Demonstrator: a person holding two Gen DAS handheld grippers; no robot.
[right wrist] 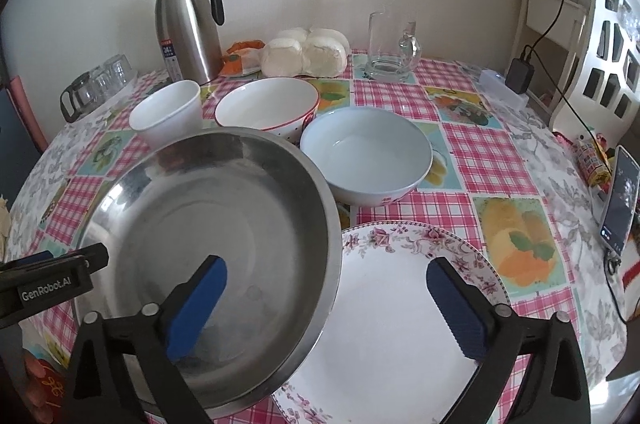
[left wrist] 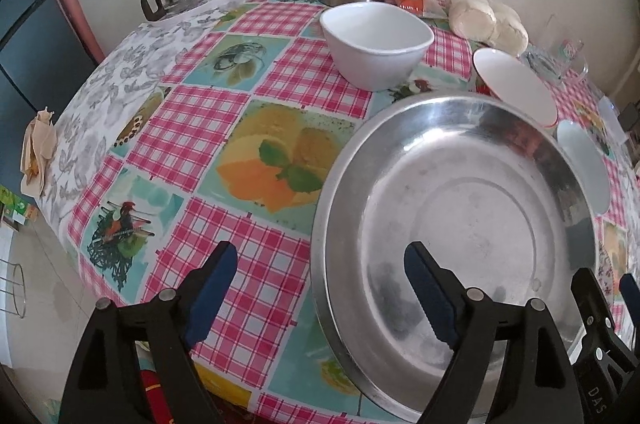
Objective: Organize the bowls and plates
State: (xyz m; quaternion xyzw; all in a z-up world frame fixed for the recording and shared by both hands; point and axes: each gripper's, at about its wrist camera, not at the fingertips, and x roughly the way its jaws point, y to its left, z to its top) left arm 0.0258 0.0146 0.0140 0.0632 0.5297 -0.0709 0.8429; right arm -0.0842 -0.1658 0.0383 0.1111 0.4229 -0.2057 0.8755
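I am watching the steel pan [right wrist: 208, 252] sitting low and left of centre in the right wrist view, its right edge overlapping the rim of the floral plate [right wrist: 400, 312], which is lying at lower centre of that frame. In the left wrist view the same steel pan [left wrist: 452, 236] is filling the lower right. My left gripper [left wrist: 320, 298] is standing with its jaws spread wide, one blue pad over the checked tablecloth [left wrist: 192, 128] and the other over the pan's inside, straddling the pan's left rim; I cannot tell whether either pad is touching it. My right gripper [right wrist: 328, 302] is also spread wide, its left pad hanging over the pan and its right pad over the floral plate, gripping nothing. Beyond the pan in the right view, three bowls are waiting: a small white bowl [right wrist: 166, 112] at upper left, a red-rimmed bowl [right wrist: 266, 108] just beside it, and a pale blue bowl [right wrist: 366, 154] to the right, near the pan's rim. Further back a steel thermos [right wrist: 188, 24], a bag of buns [right wrist: 304, 54] and a glass mug [right wrist: 390, 48] are standing near the wall, and a phone [right wrist: 620, 200] is lying at the right edge.
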